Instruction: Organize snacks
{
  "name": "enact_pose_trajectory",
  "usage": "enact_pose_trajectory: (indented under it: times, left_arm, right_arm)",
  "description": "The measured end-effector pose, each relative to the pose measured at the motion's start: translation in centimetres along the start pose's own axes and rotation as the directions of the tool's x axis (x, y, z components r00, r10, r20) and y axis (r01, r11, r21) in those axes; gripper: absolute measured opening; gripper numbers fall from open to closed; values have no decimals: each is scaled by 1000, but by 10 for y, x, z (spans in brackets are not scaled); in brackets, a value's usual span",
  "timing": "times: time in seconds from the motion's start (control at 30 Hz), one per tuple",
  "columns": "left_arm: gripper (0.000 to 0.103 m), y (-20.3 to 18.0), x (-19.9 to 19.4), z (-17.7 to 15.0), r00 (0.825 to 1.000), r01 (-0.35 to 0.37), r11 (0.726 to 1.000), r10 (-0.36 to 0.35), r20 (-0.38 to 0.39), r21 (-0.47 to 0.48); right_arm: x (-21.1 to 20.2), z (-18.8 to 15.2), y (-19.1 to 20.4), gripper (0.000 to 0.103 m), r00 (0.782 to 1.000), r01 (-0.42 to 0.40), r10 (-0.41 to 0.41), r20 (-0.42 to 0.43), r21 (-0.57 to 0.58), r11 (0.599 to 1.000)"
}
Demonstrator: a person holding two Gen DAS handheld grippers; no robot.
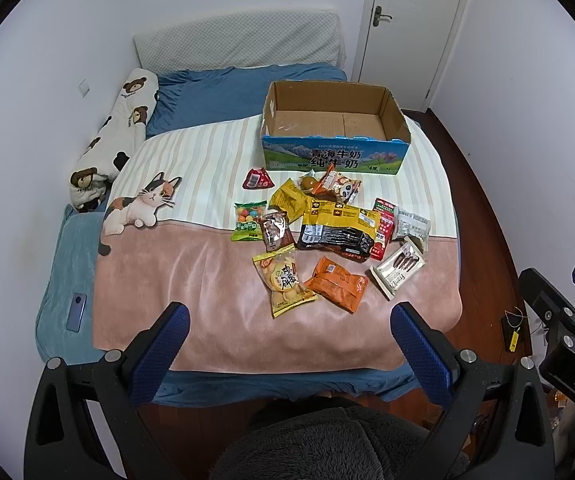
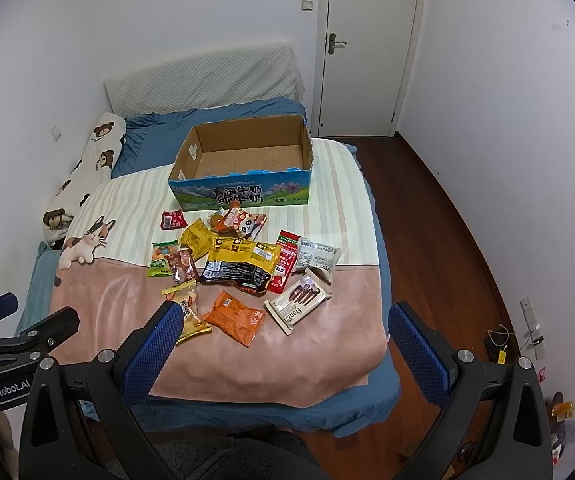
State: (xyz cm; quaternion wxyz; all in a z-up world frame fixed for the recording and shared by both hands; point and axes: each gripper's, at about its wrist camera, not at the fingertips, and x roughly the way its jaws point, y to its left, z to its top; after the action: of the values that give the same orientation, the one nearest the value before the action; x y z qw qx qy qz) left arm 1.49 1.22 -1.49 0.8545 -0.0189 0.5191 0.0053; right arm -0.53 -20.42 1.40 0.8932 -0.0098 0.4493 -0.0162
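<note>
Grey fleece: a dark fuzzy garment (image 1: 327, 440) fills the near bottom edge, just under both grippers.
Left gripper (image 1: 287, 344): fingers spread wide and released, nothing between them; it hangs over the near edge of the bed.
Right gripper (image 2: 283, 340): fingers also spread wide and released, holding nothing; it is to the right of the left one.
Blanket (image 1: 191, 264): pink near part, striped far part, with a cat picture (image 1: 139, 204) on the left; it covers the bed.
Snacks: a loose pile lies on the blanket, between the grippers and the box, none inside the box.
Orange packet (image 1: 337, 284): nearest part of the pile, just beside the yellow biscuit bag (image 1: 283, 280) on its left.
White wafer pack (image 1: 397, 272): to the right of the orange packet, tilted.
Black and yellow bag (image 1: 337, 232): middle of the pile, the largest one.
Green candy bag (image 1: 249, 220): left side of the pile, partly under a brown packet (image 1: 275, 232).
Red packet (image 1: 256, 179): far left, apart from the others.
Cardboard box (image 1: 333, 160): open, empty, on the striped part, just beyond the pile.
Phone (image 1: 76, 312): on the blue sheet, near left.
Door (image 1: 415, 20): white, closed, far right.
</note>
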Motion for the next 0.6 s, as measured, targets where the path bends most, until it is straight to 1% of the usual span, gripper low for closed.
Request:
enact_pose_trajectory:
  times: [0.47,0.6]
  left_arm:
    - [103,-1,-2,0,1000,-1,1000,1,-1,-1]
    - [103,-3,-2,5,1000,-4,1000,4,-4,1]
  right_arm:
    - [1,2,0,103,1000,-1,1,-3,0,1000]
    - [-1,2,1,103,1000,-3,3,-3,1,1000]
